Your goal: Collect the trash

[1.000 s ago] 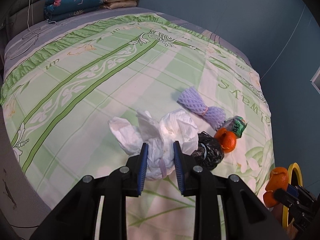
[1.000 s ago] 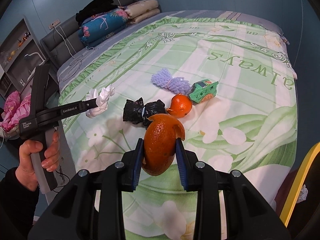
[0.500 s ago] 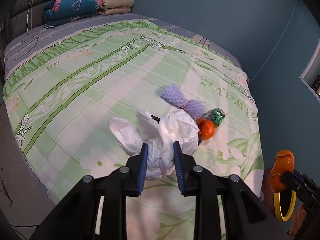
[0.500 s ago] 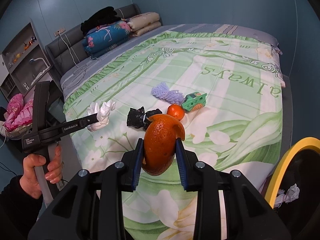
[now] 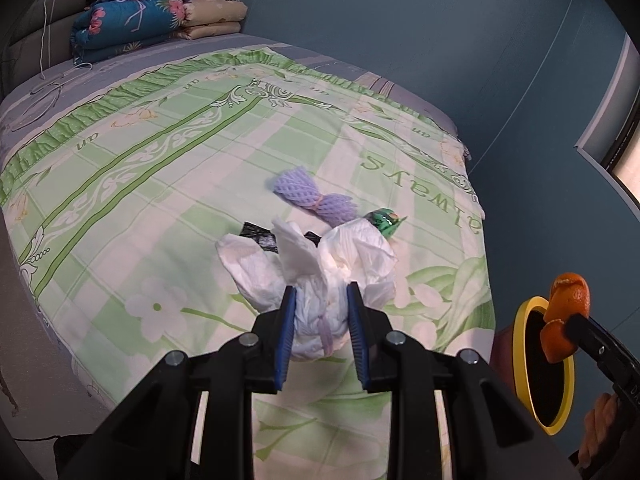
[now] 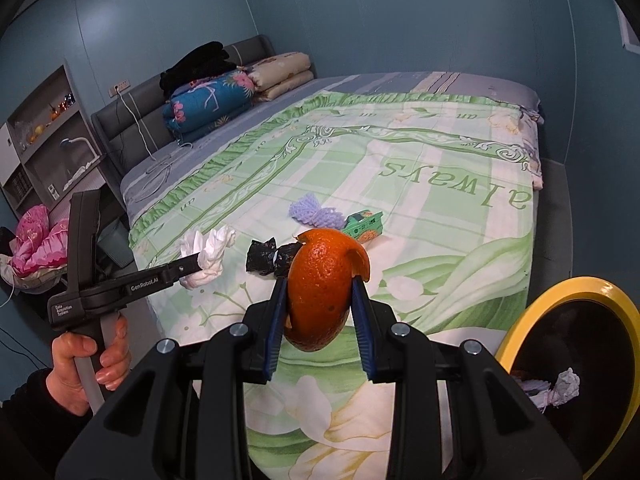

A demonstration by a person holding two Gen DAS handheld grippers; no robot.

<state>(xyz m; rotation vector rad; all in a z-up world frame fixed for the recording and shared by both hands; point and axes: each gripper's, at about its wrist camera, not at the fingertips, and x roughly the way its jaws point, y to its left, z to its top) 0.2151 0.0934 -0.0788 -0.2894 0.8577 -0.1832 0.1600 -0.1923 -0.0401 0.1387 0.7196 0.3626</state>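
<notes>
My left gripper [image 5: 321, 320] is shut on a crumpled white tissue wad [image 5: 320, 272] and holds it above the near side of the bed; it also shows in the right wrist view [image 6: 208, 252]. My right gripper [image 6: 318, 312] is shut on an orange peel [image 6: 324, 288], held above the bed's edge beside the yellow-rimmed bin [image 6: 520, 332]; the peel also shows in the left wrist view [image 5: 566, 332], over the bin [image 5: 520, 344]. On the bed lie a black bag scrap [image 6: 266, 258], a purple foam net [image 6: 312, 212] and a green wrapper [image 6: 364, 226].
The green patterned bedspread [image 6: 440, 200] covers the bed. Folded quilts [image 6: 224, 100] lie at the headboard. A crumpled paper [image 6: 560, 390] lies inside the bin. A shelf [image 6: 40, 128] and pink cushions [image 6: 36, 236] stand at the left. Blue walls surround the bed.
Both grippers have pulled back from the bed with their loads. The right gripper and peel moved toward the bin, which now shows more fully. The whole orange on the bed is now hidden.
</notes>
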